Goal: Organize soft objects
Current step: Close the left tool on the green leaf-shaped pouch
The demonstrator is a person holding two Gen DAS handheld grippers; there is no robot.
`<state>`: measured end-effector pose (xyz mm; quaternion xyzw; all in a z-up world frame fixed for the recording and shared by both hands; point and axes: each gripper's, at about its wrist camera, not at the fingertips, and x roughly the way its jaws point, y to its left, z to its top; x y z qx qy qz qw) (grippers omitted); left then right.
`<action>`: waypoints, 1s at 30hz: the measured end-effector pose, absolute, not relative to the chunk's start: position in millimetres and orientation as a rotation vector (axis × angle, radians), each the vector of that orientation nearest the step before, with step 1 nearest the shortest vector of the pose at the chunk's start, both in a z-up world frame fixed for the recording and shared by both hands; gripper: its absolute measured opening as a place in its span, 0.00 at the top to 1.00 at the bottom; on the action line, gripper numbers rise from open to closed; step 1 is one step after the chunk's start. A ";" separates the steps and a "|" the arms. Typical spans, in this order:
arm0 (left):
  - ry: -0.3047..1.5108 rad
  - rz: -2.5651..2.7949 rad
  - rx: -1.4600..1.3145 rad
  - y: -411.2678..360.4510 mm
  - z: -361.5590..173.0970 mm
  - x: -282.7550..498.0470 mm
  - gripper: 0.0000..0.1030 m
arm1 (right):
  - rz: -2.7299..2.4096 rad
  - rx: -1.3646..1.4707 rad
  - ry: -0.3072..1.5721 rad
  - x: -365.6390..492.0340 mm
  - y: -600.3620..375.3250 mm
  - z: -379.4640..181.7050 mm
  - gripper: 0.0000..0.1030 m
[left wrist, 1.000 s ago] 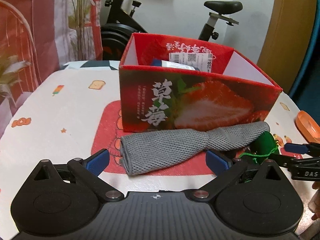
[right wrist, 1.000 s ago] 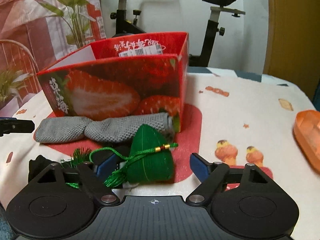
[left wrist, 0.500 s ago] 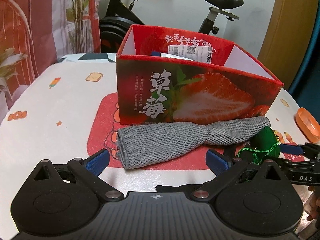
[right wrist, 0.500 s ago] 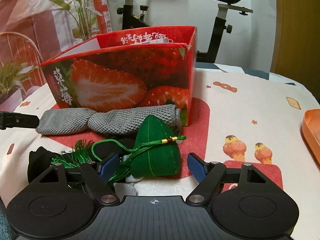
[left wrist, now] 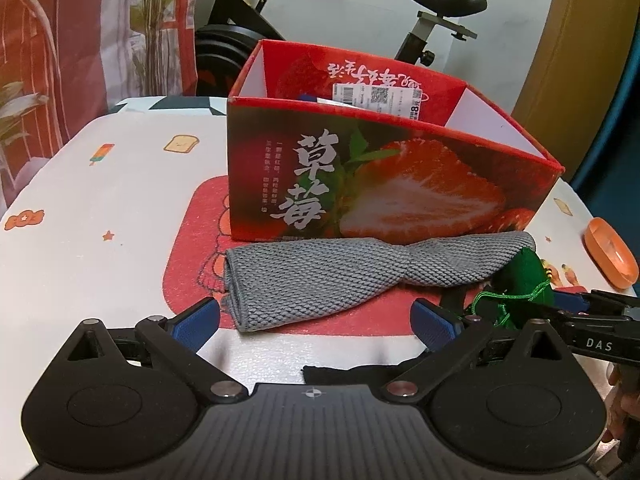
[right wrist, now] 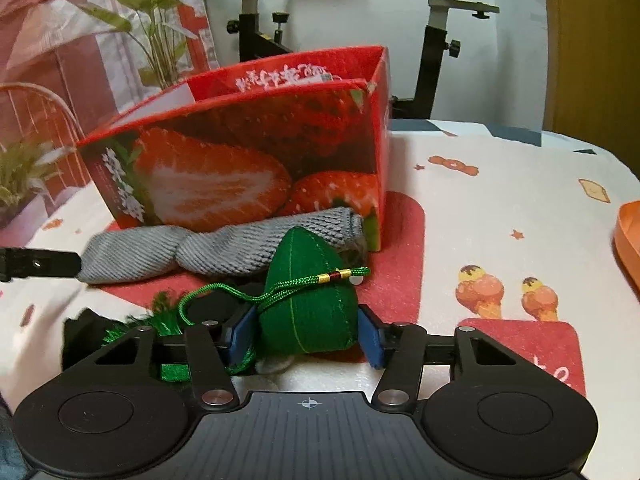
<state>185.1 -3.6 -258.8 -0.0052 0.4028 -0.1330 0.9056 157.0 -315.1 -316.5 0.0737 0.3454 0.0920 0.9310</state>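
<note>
- right gripper [right wrist: 307, 332]: blue pads pressed on both sides of the green stuffed felt cone-shaped dumpling toy [right wrist: 310, 300], jaws clamped on it
- toy's green braided cord with gold bead [right wrist: 280, 290] trails off past the left jaw to a green tassel [right wrist: 158, 314]
- left gripper [left wrist: 316, 320]: jaws wide apart, nothing between them
- rolled grey knitted cloth [left wrist: 360, 272] lies just ahead of the left jaws, its left end near the left pad
- cloth sits against the front wall of the open red cardboard strawberry-print box [left wrist: 380, 176], beyond both grippers
- scrap of black fabric [left wrist: 348, 374] just below the left jaws, close to the gripper body
- orange plastic dish [left wrist: 610, 254] well off to the right of the right jaw, on the cartoon-print tablecloth [left wrist: 100, 240]
</note>
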 end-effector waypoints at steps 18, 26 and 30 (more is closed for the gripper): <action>0.838 -0.259 -0.096 9.5 -260.7 191.8 0.12 | 0.477 0.031 0.673 165.5 -240.5 -289.7 0.52; 0.834 -0.334 -0.202 14.8 -259.1 192.5 0.29 | 0.547 -0.016 0.688 164.4 -217.5 -295.7 0.52; 0.831 -0.430 -0.253 6.5 -256.1 195.8 0.38 | 0.546 0.000 0.694 165.6 -220.0 -296.1 0.52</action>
